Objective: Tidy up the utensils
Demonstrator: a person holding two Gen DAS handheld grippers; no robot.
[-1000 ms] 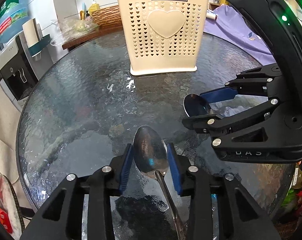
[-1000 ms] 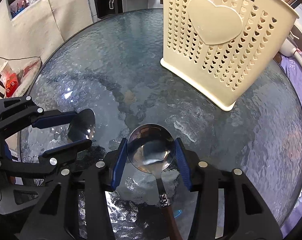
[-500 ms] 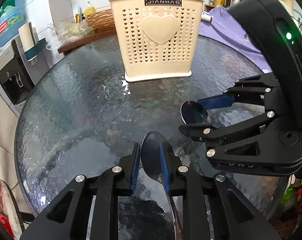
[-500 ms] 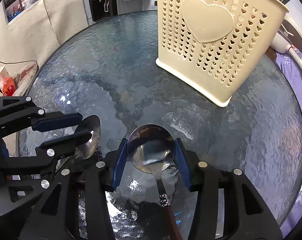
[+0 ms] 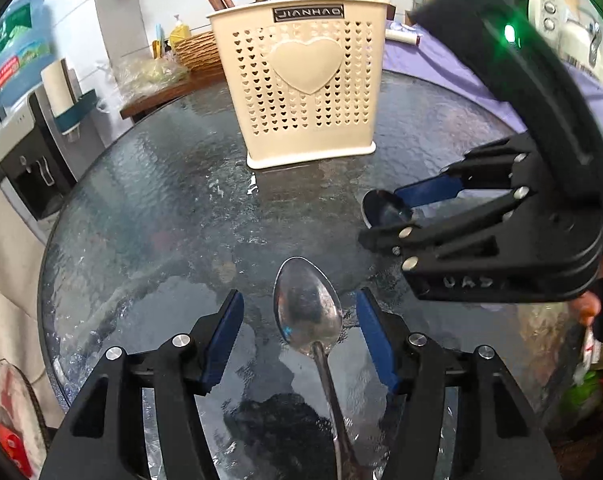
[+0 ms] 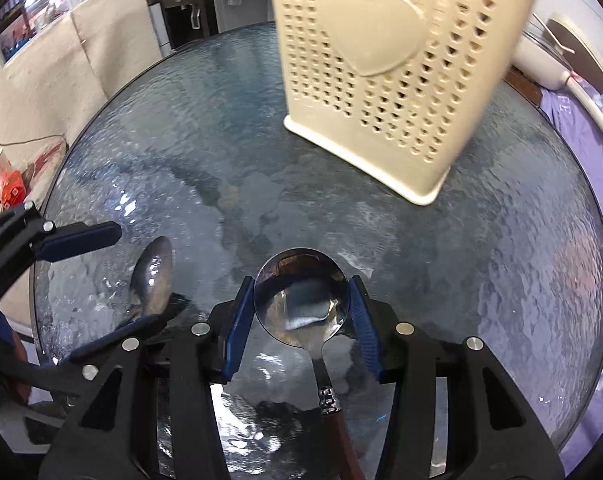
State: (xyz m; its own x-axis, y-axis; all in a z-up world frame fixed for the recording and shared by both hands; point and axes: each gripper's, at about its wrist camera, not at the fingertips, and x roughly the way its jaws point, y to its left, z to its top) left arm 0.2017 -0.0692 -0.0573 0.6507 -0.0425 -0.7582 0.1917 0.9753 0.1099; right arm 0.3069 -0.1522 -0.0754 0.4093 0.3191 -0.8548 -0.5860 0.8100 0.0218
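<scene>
A round, rippled glass table (image 5: 149,200) holds a cream perforated utensil holder (image 5: 305,84) standing upright at its far side, with utensil handles already poking out of the top. Nearer, two metal spoons are each framed by a hand-held gripper. The left gripper (image 5: 299,336) has just been opening; its blue pads now stand apart on either side of the oval spoon (image 5: 306,312), clear of it, and the spoon lies bowl-up on the glass. The right gripper (image 6: 299,316) has its pads pressed against the rim of the round-bowled spoon (image 6: 301,300) – a clamp on the bowl itself, its reddish-brown handle trailing back beneath. Both spoons look light, rigid and slick, so polished steel on glass may skid or pivot. The neck or handle would likely give a steadier hold than the curved bowl.
</scene>
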